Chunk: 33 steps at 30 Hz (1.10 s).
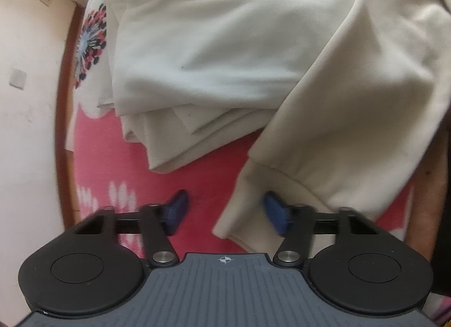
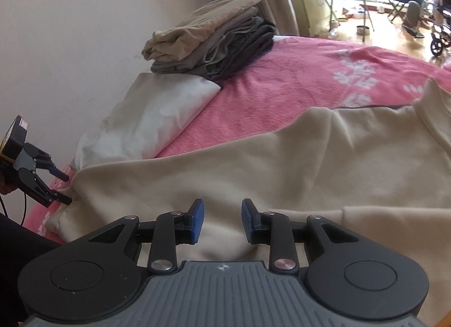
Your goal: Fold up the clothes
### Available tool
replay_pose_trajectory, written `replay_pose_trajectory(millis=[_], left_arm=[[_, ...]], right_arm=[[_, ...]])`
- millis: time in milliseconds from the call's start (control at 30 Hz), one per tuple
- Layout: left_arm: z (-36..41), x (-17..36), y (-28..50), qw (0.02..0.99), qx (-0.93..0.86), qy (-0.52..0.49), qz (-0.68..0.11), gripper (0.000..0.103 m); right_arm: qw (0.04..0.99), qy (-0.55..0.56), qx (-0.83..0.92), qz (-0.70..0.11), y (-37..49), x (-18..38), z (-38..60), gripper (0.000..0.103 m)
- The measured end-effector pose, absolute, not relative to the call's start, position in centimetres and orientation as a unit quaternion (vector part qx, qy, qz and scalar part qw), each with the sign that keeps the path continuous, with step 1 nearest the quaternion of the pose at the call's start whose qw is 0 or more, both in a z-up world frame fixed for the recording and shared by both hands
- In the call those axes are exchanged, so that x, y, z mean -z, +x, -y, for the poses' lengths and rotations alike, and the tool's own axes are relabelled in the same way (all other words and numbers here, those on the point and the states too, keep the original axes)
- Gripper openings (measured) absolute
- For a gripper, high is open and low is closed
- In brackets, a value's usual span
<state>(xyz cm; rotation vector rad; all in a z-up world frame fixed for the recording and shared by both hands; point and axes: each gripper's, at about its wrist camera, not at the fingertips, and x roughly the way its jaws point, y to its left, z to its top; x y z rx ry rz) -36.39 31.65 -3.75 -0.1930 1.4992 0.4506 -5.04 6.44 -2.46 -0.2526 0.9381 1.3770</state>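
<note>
Cream sweatshirt on bed: soft, thick, limp. Left tool agape at sleeve cuff, right tool agape, empty. Best pinched at cuff, hem.

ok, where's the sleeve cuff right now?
In the left wrist view the sleeve cuff lies on the pink blanket at lower centre, between the open fingers of the left gripper, against its right finger.
</note>
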Motion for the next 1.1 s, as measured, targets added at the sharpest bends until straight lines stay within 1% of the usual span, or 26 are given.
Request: replay_pose_trajectory(millis=[33,100,133,200,300,400,500,667,867,1000,1067,1100], left_arm=[[-31.4,3.5,-36.3,0.704,-0.198,-0.092,-0.676,0.008],[-30.6,3.1,-35.8,0.699,-0.190,-0.071,-0.686,0.004],[-30.3,2.8,-35.5,0.696,-0.186,-0.063,-0.691,0.003],[-30.4,1.5,-35.3,0.693,-0.187,-0.085,-0.691,0.003],[-31.2,-2.5,-34.6,0.707,-0.193,-0.133,-0.667,0.003],[-32.1,-8.0,-32.4,0.753,-0.200,-0.191,-0.597,0.003],[-32.1,-12.9,-28.4,0.813,-0.181,-0.224,-0.506,0.002],[-29.5,-16.8,-18.6,0.875,-0.068,-0.243,-0.413,0.003],[-21.6,-17.0,-7.6,0.870,0.134,-0.244,-0.408,0.003],[-16.0,-14.2,-3.0,0.838,0.228,-0.232,-0.437,0.003],[-13.9,-12.2,-1.1,0.812,0.253,-0.221,-0.477,0.008],[-13.2,-11.4,-0.4,0.803,0.259,-0.217,-0.491,0.020]], right_arm=[[0.666,-0.111,-0.608,-0.417,-5.0,2.5,-6.3,0.031],[0.674,-0.102,-0.598,-0.422,-4.6,2.7,-5.9,0.031],[0.677,-0.097,-0.593,-0.424,-4.4,2.8,-5.8,0.031],[0.684,-0.088,-0.585,-0.427,-4.1,2.8,-5.4,0.031],[0.692,-0.079,-0.580,-0.422,-3.9,2.6,-4.9,0.031],[0.702,-0.080,-0.578,-0.409,-4.0,2.3,-4.6,0.031],[0.714,-0.077,-0.570,-0.399,-3.8,2.3,-4.2,0.031],[0.744,-0.054,-0.543,-0.386,-3.3,1.7,-2.7,0.031],[0.803,-0.029,-0.476,-0.358,-2.1,-0.4,2.4,0.031],[0.837,0.003,-0.408,-0.364,-0.8,-0.7,7.1,0.031],[0.848,0.021,-0.372,-0.377,-0.3,-0.4,9.2,0.031],[0.850,0.031,-0.357,-0.386,-0.2,-0.2,10.1,0.031]])
